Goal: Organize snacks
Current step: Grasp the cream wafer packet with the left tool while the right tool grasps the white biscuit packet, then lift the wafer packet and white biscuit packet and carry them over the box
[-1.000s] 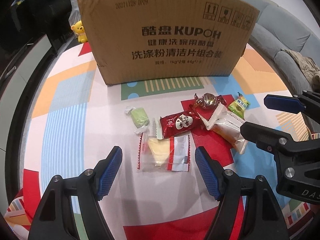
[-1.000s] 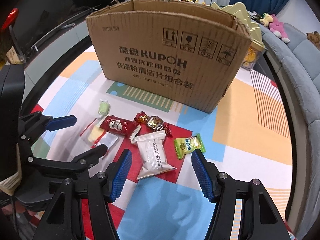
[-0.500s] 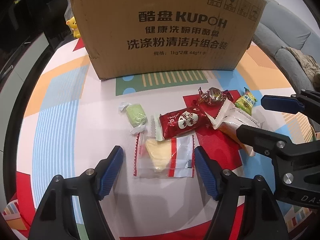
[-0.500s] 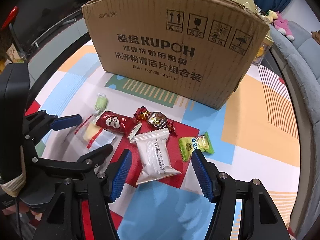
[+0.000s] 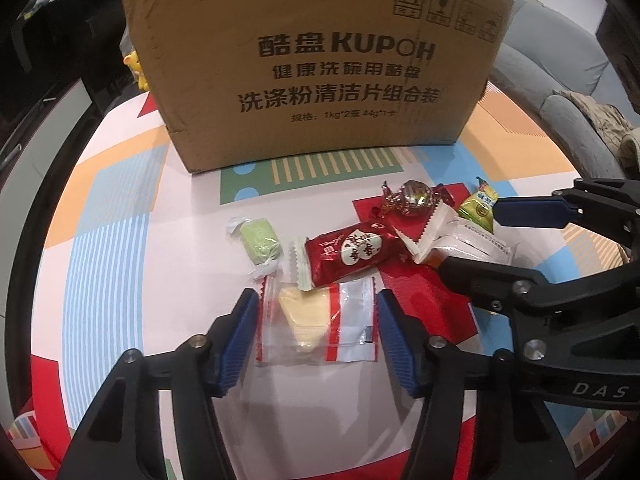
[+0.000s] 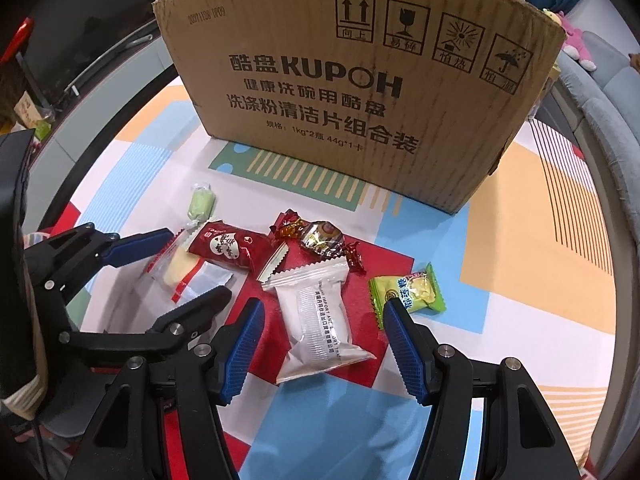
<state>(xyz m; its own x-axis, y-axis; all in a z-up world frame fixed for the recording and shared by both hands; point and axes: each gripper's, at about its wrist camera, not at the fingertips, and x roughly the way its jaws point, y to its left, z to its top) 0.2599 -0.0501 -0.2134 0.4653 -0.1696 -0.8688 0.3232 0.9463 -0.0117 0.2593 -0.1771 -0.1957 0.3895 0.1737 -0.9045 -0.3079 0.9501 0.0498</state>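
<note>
Closing in now: the left gripper point(image 5: 316, 332) has been narrowing its jaws around the clear packet point(image 5: 316, 324) with the pale wedge inside, where a second ago they were standing much wider. Its blue pads are sitting right at the packet's two side edges, and whether they are biting yet is too close to call, so I'm reading them as still apart around it. Over on the other side, the right gripper point(image 6: 320, 340) has been easing lower and is hanging with its jaws apart either side of the white pillow pack point(image 6: 316, 320), not touching it.

All the snacks are lying on the patterned mat point(image 5: 120, 280) in front of the cardboard box point(image 5: 320, 60): the green candy point(image 5: 260, 240), the red wrapper point(image 5: 348, 252) overlapping the clear packet's top edge, the foil-wrapped sweet point(image 6: 320, 236) and the green-yellow sachet point(image 6: 408, 292).

So we're watching the pick-up step, both hands lining up a grab at once. Next, I'd say, each claw is needing to finish its squeeze and lift cleanly; the left one is going to have to slide its packet out from under that red wrapper without dragging it along, then carry up over the box wall.
</note>
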